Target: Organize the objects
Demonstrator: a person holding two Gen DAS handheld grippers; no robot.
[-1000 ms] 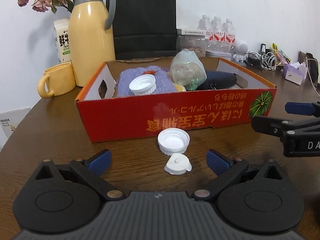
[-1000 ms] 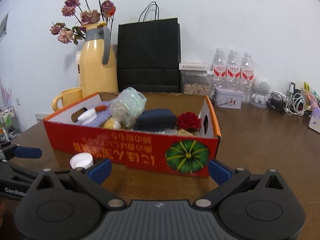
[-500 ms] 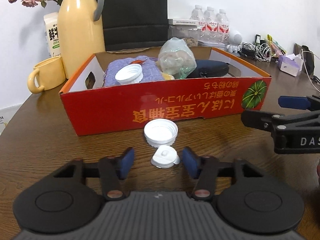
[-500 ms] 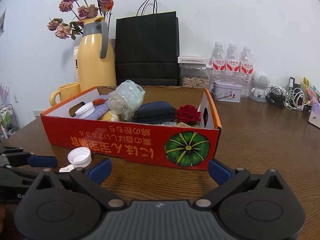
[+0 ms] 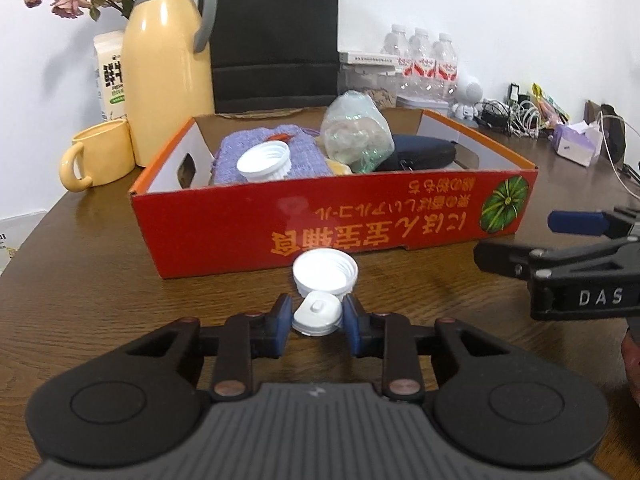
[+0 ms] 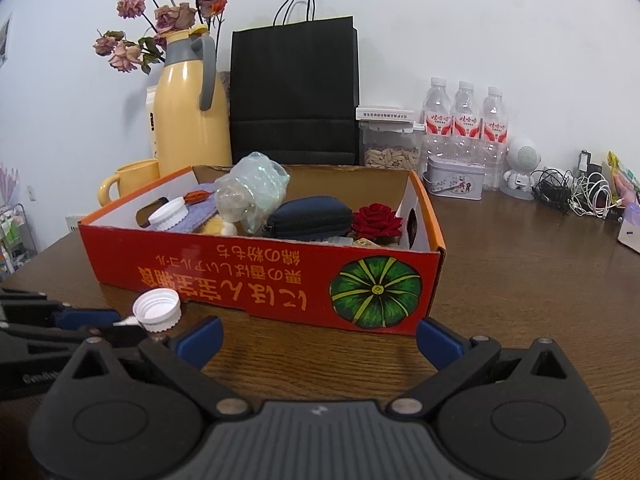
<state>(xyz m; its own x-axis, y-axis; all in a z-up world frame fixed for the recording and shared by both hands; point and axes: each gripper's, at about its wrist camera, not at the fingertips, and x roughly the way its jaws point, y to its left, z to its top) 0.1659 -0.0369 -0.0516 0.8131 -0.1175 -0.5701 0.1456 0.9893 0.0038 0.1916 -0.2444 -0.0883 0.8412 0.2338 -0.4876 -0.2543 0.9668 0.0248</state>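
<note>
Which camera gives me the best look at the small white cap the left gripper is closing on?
The left wrist view: the small white cap sits in plain sight between the jaws of the left gripper, which have just been closing and now touch its sides. The right wrist view shows only a white sliver of it beside the bigger lid.

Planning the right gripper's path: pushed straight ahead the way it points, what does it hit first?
Probably the red cardboard box: its front wall fills the line ahead of the open right gripper; only bare table lies between.
</note>
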